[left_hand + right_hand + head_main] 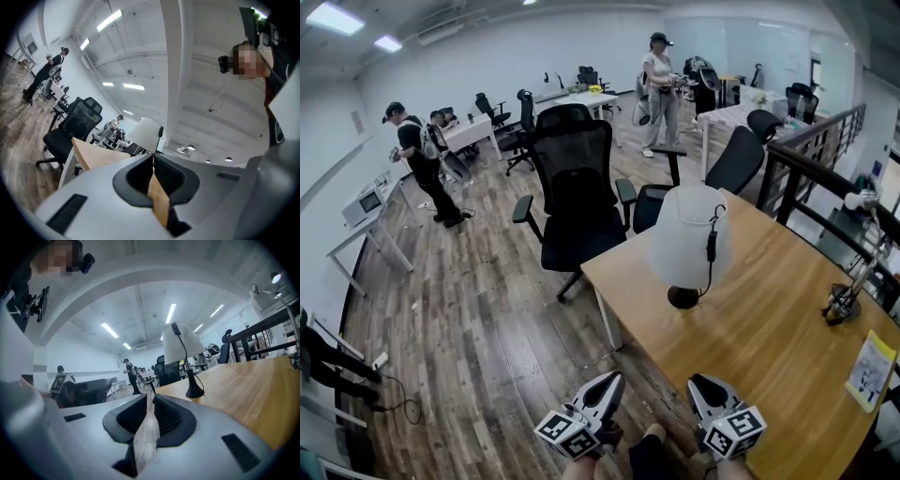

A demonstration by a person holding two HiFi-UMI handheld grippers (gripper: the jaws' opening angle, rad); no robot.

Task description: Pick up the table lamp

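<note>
The table lamp (689, 239) has a white shade, a thin dark stem and a round black base (682, 297). It stands near the left edge of the wooden table (769, 328), with a black cord and switch hanging down its side. My left gripper (610, 383) and right gripper (699, 386) are low at the near table edge, both shut and empty, well short of the lamp. In the left gripper view the lamp (143, 136) rises beyond the shut jaws. In the right gripper view the lamp (183, 345) stands ahead, right of the gripper (151, 392).
A black office chair (572, 192) stands just behind the table's left corner, another chair (733, 164) behind the far edge. A small desk lamp (848, 291) and a booklet (872, 370) sit at the table's right. A railing (811, 164) runs on the right; people stand far back.
</note>
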